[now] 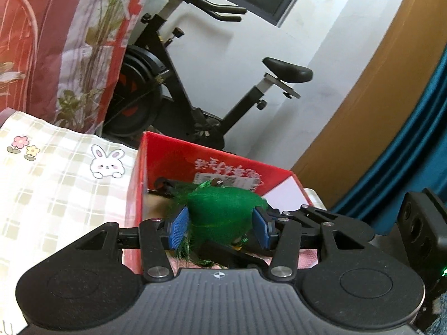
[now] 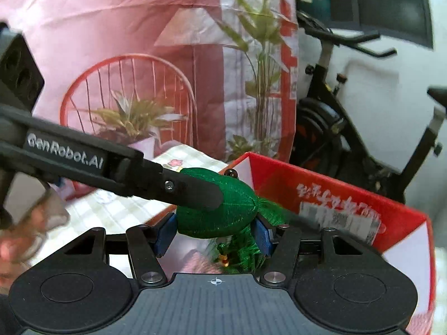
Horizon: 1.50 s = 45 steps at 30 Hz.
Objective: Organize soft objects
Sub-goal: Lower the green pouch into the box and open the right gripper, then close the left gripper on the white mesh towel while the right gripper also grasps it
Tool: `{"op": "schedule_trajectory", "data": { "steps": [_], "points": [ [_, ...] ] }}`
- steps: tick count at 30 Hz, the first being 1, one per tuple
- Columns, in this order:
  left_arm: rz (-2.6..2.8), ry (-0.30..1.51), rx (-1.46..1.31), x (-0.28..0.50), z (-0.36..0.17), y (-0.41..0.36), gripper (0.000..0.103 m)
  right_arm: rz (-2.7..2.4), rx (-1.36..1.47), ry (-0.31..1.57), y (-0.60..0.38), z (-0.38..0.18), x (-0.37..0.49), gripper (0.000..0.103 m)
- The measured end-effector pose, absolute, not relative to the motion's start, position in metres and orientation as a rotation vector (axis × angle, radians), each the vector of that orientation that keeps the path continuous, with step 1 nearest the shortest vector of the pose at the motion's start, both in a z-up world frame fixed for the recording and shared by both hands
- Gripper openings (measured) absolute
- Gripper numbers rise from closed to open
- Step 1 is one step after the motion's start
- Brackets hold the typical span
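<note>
Holding green plush toy (image 1: 223, 209) (image 2: 220, 209) between both tools, over red box (image 1: 173, 164) (image 2: 335, 187) rim. Left tool (image 1: 220, 231) and right tool (image 2: 213, 236) each clamping on toy. Advising: lowering together, keeping level, clearing rim, releasing inside box only.

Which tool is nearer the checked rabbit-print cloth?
Left. Both clamp the green plush toy over the red box, but the left tool is on the side next to the cloth; the right tool is on the toy's far side.
</note>
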<state>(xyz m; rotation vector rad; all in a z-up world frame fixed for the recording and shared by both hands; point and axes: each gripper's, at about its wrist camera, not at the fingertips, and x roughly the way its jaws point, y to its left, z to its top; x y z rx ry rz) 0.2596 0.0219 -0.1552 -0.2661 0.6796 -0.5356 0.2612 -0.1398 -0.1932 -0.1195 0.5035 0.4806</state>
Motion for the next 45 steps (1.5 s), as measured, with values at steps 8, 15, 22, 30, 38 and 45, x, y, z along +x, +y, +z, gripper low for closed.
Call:
{"op": "schedule_trajectory", "data": {
  "steps": [8,15,22,30,38,45],
  "points": [
    [-0.476,0.644,-0.215,0.26,-0.149,0.026,0.052,0.396,-0.139,0.525,-0.144,-0.198,0.27,0.055],
    [-0.453,0.615,-0.134,0.243,-0.144,0.022,0.053,0.38,-0.135,0.52,-0.162,-0.195,0.246,0.055],
    [-0.426,0.571,-0.038,0.207,-0.142,0.021,0.053,0.372,-0.107,0.479,-0.189,-0.193,0.202,0.055],
    [-0.387,0.562,-0.015,0.167,-0.164,0.028,0.053,0.328,-0.054,0.464,-0.229,-0.208,0.151,0.055],
    [-0.342,0.594,-0.079,0.148,-0.195,0.037,0.053,0.259,0.013,0.488,-0.258,-0.241,0.119,0.054],
    [-0.324,0.672,-0.087,0.158,-0.229,0.036,0.053,0.206,0.039,0.567,-0.267,-0.278,0.117,0.054]
  ]
}}
